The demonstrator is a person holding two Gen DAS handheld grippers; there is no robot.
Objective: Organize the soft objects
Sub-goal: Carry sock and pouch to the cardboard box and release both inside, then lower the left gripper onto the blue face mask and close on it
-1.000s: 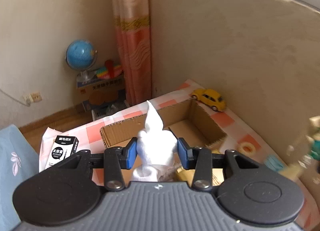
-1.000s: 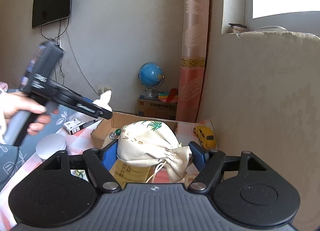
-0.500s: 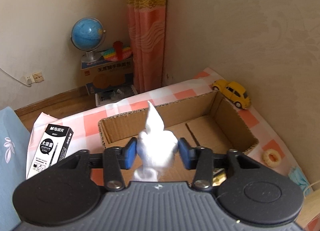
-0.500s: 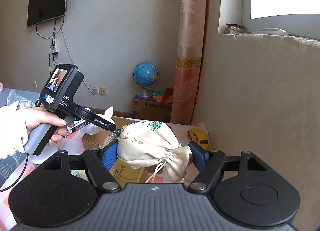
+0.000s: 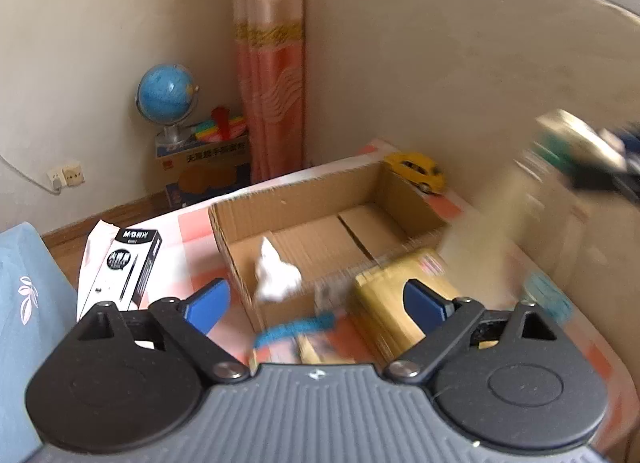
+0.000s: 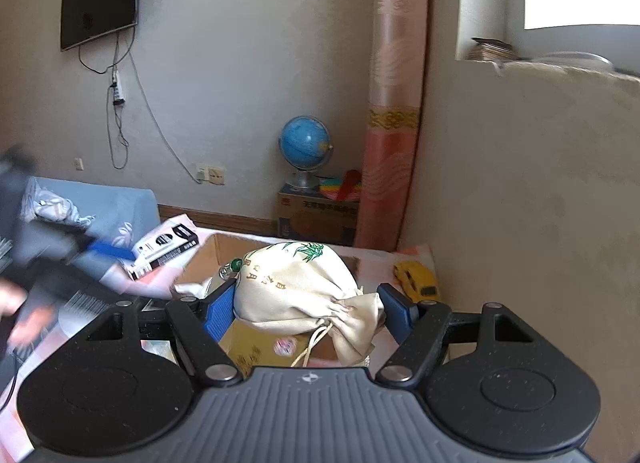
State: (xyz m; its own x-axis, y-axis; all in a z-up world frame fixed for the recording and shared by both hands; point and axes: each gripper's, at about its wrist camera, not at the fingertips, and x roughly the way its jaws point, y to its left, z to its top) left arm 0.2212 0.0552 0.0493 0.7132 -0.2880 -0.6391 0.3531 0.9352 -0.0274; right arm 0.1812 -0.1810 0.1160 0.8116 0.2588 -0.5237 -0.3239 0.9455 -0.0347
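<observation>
Left gripper (image 5: 316, 305) opening, empty, above white cloth (image 5: 276, 277) in cardboard box (image 5: 320, 199); right gripper (image 6: 306, 311) clamps a cream drawstring bag (image 6: 296, 291)

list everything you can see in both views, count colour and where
cardboard box: 1, brown, on the checked table
white cloth: 1, inside the box
drawstring bag: 1, cream, between right gripper's pads
toy car: 1, yellow, behind the box
pen box: 1, black, left of the box
yellow carton: 1, before the box
globe: 1, blue, on a floor carton
left gripper: 1, black, opening, nothing between
right gripper: 1, black, gripping bag
</observation>
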